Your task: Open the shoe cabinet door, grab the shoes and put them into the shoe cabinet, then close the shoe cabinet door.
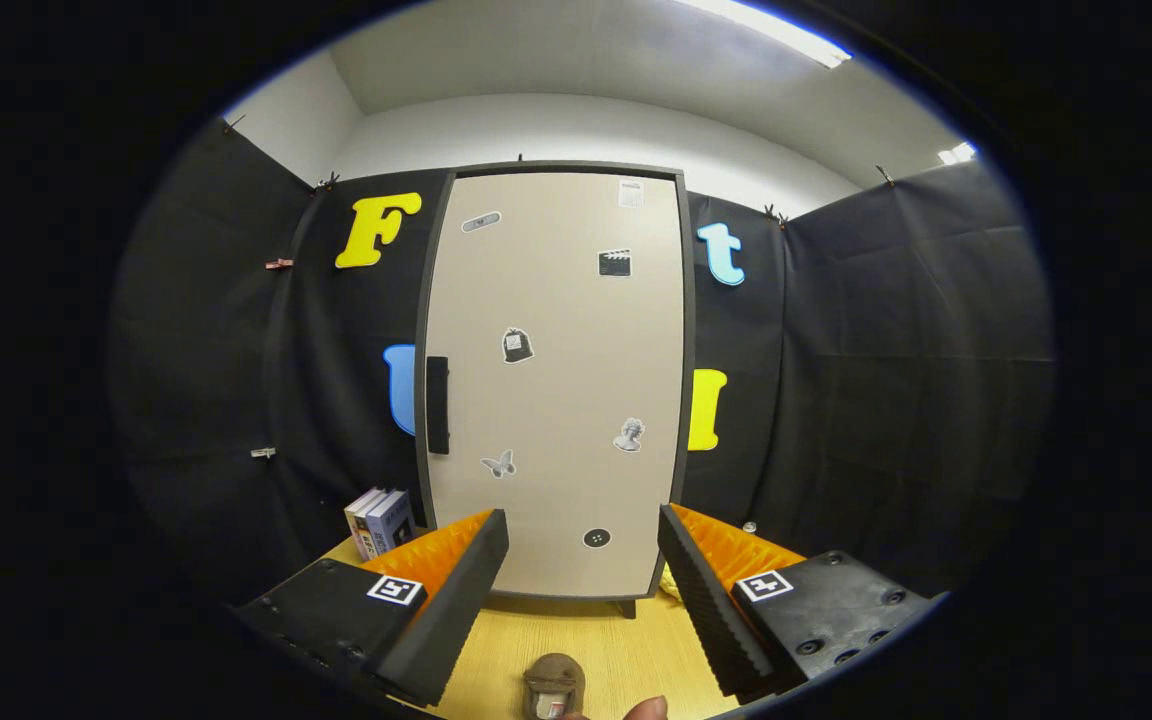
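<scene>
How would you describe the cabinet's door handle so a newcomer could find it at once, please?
Beyond the open gripper stands a tall beige shoe cabinet door, shut. At mid-height on its left edge sits the handle. It is a plain black upright bar, unlike the small stickers scattered over the door.

A few upright books [379, 520] stand at lower left on the yellow wooden table [626, 650], against the black cloth wall [886, 380]. A white ceiling [576, 60] spans the top.
</scene>
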`<state>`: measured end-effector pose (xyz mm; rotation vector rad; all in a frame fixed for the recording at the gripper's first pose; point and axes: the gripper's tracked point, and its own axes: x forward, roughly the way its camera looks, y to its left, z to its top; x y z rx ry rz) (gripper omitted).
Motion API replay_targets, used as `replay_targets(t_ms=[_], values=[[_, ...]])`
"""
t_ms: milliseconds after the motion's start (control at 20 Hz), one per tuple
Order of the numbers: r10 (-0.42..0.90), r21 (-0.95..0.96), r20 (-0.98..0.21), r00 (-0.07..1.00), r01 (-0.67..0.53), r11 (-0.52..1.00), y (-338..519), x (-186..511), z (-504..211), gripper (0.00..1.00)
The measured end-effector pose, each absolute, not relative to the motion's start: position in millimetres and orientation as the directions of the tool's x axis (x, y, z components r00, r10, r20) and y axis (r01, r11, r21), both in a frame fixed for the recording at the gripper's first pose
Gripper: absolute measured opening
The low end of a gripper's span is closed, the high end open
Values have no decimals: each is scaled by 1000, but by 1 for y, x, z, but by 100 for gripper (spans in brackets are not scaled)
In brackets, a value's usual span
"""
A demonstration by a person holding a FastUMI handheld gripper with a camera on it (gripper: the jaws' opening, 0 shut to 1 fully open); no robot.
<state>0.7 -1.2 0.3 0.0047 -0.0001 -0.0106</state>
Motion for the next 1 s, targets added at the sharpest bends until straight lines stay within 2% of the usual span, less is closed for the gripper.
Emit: replay_targets(t_ms=[500,1000], values=[[-5,11,-8,1000,5,1000,7,9,0,98],[75,64,14,997,-76,995,85,70,16,97]])
